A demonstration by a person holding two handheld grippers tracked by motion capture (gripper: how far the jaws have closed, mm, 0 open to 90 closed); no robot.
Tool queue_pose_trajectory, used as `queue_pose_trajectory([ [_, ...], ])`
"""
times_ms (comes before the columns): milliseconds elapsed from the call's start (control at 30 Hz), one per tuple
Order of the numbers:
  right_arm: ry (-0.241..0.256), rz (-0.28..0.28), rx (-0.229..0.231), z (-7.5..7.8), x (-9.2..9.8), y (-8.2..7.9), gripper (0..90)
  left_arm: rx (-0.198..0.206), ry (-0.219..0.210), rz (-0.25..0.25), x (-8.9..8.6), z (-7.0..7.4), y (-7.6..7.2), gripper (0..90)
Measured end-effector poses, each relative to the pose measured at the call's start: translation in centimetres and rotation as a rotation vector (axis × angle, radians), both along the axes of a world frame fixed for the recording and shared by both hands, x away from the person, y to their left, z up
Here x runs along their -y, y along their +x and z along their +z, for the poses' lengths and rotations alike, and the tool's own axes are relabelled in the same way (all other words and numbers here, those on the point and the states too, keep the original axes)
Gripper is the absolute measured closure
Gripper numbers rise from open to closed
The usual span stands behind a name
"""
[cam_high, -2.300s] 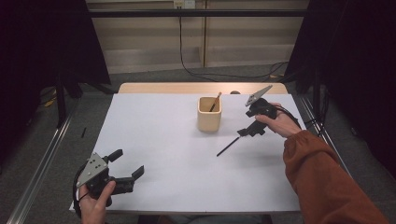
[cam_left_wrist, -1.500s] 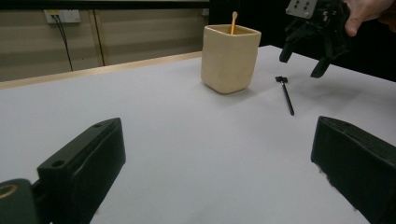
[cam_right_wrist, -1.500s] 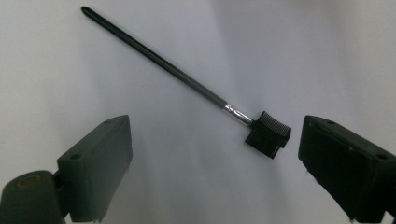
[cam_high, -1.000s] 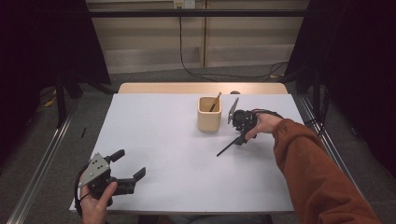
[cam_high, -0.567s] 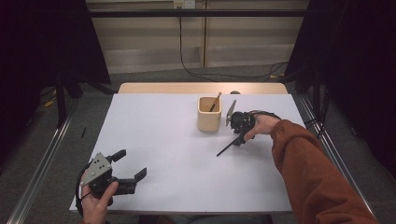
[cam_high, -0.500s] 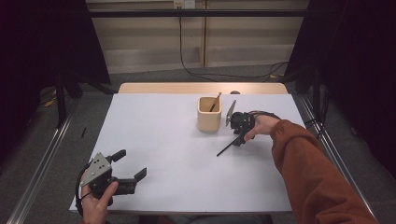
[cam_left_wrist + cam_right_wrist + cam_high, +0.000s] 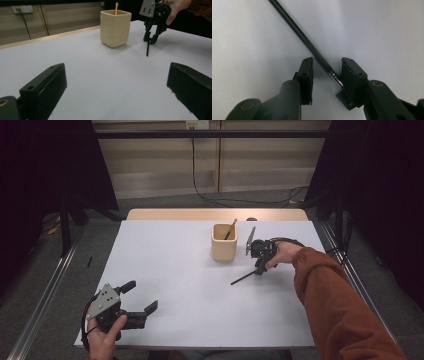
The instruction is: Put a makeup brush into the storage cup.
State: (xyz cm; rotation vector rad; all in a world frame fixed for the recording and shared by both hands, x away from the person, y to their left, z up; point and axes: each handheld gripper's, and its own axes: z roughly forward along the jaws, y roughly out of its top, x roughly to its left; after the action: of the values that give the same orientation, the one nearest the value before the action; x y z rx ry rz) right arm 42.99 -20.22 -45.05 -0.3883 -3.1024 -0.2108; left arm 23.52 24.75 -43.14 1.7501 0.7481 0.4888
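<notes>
Right hand-held gripper (image 7: 259,268): held in the person's right hand (image 7: 281,254), tipped down onto the desk (image 7: 165,265) just right of the cup (image 7: 224,242). Jaws parted a little, one on each side of the brush (image 7: 312,48); the gap is wider than the brush. The right jaw stands against the metal ferrule and bristle end; the left jaw stands clear of the handle. Whether the brush is touched on the right side cannot be told for certain. Grey plate stands upright at the cup side of the gripper.

Brush: thin dark handle, lying flat on the white desk, slanting from the right gripper toward the near left in the high view (image 7: 243,278). Bristle end sits between the jaws; the handle runs out free across the desk. In the left gripper view it shows as a short dark stick (image 7: 147,49) below the right gripper (image 7: 150,38).

Cup: cream, square-sided, upright, near the far middle of the desk. A light wooden stick (image 7: 230,228) leans inside it, its top above the rim.

Left hand-held gripper (image 7: 140,298): held in the left hand (image 7: 104,336) at the near left corner of the desk, well apart from the cup and brush. Jaws spread wide, nothing between them, pointing toward the cup.
</notes>
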Motion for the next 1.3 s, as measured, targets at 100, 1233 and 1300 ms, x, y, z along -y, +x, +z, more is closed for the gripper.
queue_pose_trajectory([
  [100,-0.006,0.002,-0.004,0.0,-0.1,0.1,61.7,0.000,-0.002,0.000,0.1,0.0,0.0,2.7],
  [1233,-0.038,-0.036,-0.083,0.3,-1.1,0.1,86.3,0.000,-0.007,0.027,-0.6,0.1,-0.1,2.8],
  [1300,-0.022,-0.038,-0.085,0.5,-1.2,0.1,86.3,-0.003,-0.010,0.030,-0.5,0.1,-0.1,2.8],
])
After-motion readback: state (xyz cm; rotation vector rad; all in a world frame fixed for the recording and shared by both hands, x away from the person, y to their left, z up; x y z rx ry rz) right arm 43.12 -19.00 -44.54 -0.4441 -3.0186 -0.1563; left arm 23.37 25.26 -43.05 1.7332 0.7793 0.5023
